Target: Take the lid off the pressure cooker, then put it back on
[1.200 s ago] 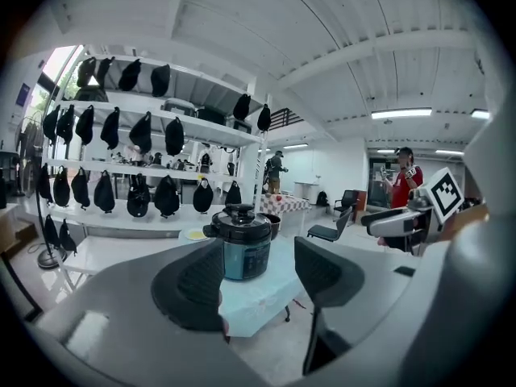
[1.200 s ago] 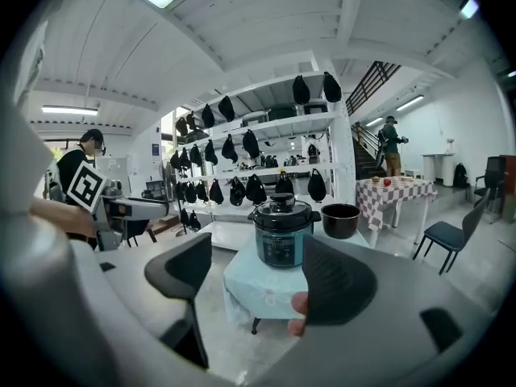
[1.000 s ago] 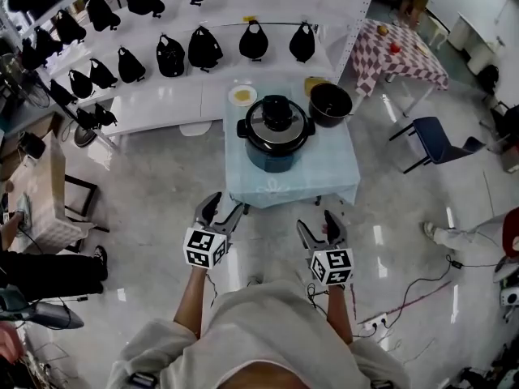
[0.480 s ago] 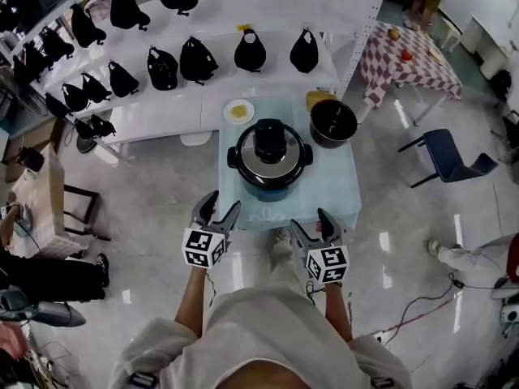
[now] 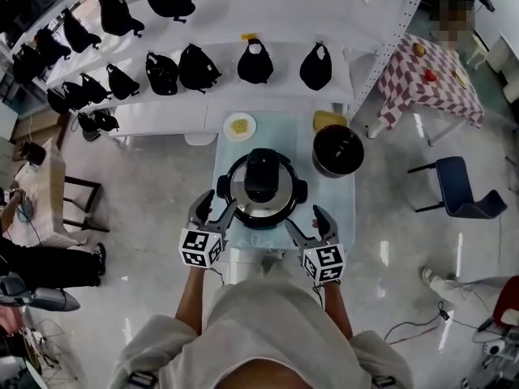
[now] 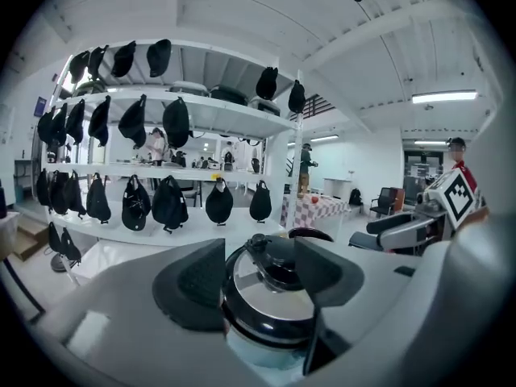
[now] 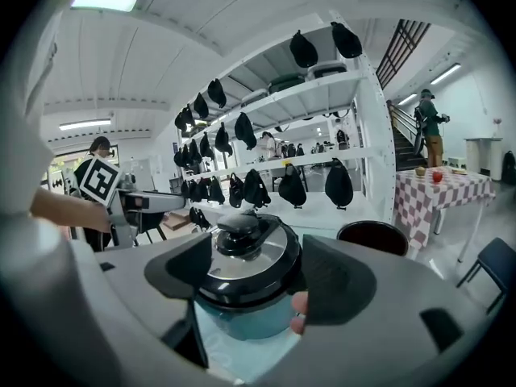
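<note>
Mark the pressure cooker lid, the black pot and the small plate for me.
pressure cooker lid (image 5: 261, 177): head view, on its black top handle.
black pot (image 5: 337, 150): head view, on its dark inside.
small plate (image 5: 230, 126): head view, on its left rim.

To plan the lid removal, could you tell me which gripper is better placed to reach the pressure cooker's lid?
Probably the left gripper: open, its tips beside the rim of the lid in the head view. The right gripper, also open, sits farther back.
</note>
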Available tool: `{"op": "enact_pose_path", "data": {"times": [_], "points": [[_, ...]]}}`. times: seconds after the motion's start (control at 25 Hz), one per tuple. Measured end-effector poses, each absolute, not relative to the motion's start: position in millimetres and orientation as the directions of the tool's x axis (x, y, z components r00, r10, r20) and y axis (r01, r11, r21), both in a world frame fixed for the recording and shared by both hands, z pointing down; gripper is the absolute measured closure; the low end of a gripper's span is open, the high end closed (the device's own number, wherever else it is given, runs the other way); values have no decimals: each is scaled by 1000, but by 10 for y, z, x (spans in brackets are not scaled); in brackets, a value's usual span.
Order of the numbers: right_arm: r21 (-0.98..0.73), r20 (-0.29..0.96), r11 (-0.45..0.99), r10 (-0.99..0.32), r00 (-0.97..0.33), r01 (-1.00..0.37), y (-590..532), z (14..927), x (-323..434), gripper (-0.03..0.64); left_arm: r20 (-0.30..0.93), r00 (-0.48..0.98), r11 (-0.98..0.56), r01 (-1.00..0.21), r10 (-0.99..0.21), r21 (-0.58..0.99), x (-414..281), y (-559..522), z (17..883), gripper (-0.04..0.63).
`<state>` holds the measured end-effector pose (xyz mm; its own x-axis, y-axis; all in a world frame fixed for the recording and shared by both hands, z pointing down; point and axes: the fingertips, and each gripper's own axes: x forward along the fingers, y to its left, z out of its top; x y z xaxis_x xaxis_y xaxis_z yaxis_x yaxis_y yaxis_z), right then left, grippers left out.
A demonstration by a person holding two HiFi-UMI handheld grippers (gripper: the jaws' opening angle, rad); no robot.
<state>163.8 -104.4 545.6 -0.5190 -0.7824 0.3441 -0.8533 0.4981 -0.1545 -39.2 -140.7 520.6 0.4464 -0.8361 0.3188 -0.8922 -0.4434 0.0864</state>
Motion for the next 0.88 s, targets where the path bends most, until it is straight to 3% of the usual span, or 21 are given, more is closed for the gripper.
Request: {"op": "enact_pose_path", "data": {"times": [0.52, 0.88], "points": [[-162, 337, 593, -718, -609, -788, -1800, 5445, 1470, 285, 320, 391, -386, -919, -863, 82, -398, -2139, 5240, 342], [-71, 401, 611, -707, -583, -789, -1874, 5436, 1042, 285, 293, 500, -490, -864, -815, 112, -719, -2453, 5290, 342]]}}
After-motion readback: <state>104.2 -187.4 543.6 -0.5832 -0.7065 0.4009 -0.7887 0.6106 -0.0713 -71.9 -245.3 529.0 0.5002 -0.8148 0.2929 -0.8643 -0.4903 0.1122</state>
